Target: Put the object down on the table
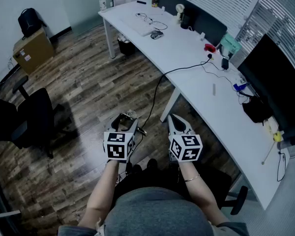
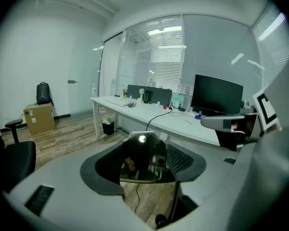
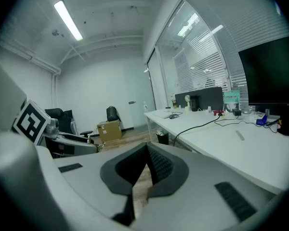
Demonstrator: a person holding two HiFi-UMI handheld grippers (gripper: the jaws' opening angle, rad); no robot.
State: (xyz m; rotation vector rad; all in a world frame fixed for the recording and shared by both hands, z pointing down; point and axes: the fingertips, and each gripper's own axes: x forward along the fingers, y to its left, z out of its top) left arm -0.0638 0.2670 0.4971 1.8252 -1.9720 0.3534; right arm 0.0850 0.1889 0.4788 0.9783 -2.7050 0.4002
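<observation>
My left gripper is shut on a dark, glossy, rounded object that looks like glass. In the left gripper view that object fills the gap between the two jaws and mirrors the room. Beside it, my right gripper is shut with nothing in it; in the right gripper view its jaws meet at the tips. Both grippers hang over the wooden floor, in front of the person's lap. The long white table stands ahead and to the right, apart from both grippers, and shows in the left gripper view and the right gripper view.
A black cable runs off the table down to the floor near the grippers. Two monitors, a keyboard and small items lie on the table. A black office chair, a cardboard box and a bin stand on the floor.
</observation>
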